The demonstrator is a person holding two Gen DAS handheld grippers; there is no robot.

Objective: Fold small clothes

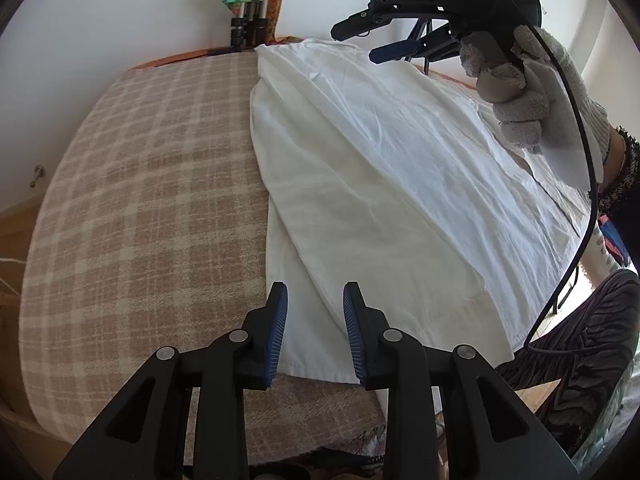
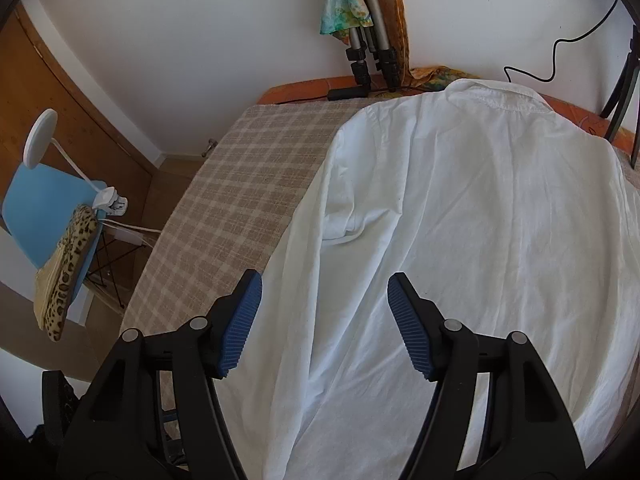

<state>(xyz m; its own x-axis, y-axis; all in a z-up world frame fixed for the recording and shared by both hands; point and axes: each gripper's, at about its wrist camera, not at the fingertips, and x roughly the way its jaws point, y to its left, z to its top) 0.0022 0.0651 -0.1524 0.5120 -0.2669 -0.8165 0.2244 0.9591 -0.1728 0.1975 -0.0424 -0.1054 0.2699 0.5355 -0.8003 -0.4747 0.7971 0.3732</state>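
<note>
A white shirt [image 1: 392,184] lies flat, back up, on a beige plaid cloth [image 1: 152,184] that covers the table. Its left sleeve is folded in over the back [image 2: 344,216] and its collar [image 2: 496,98] points to the far wall. My left gripper [image 1: 314,300] is open and empty, just above the shirt's near hem corner. My right gripper [image 2: 324,292] is open and empty, held above the shirt's left side. The right gripper also shows in the left wrist view [image 1: 356,44], open, held by a gloved hand over the far end of the shirt.
Tripod legs [image 2: 368,56] and a colourful cloth [image 2: 344,12] stand at the table's far edge by the wall. A blue chair [image 2: 44,200] with a leopard-print item [image 2: 68,264] stands at the left. The person's body [image 1: 592,340] is at the right.
</note>
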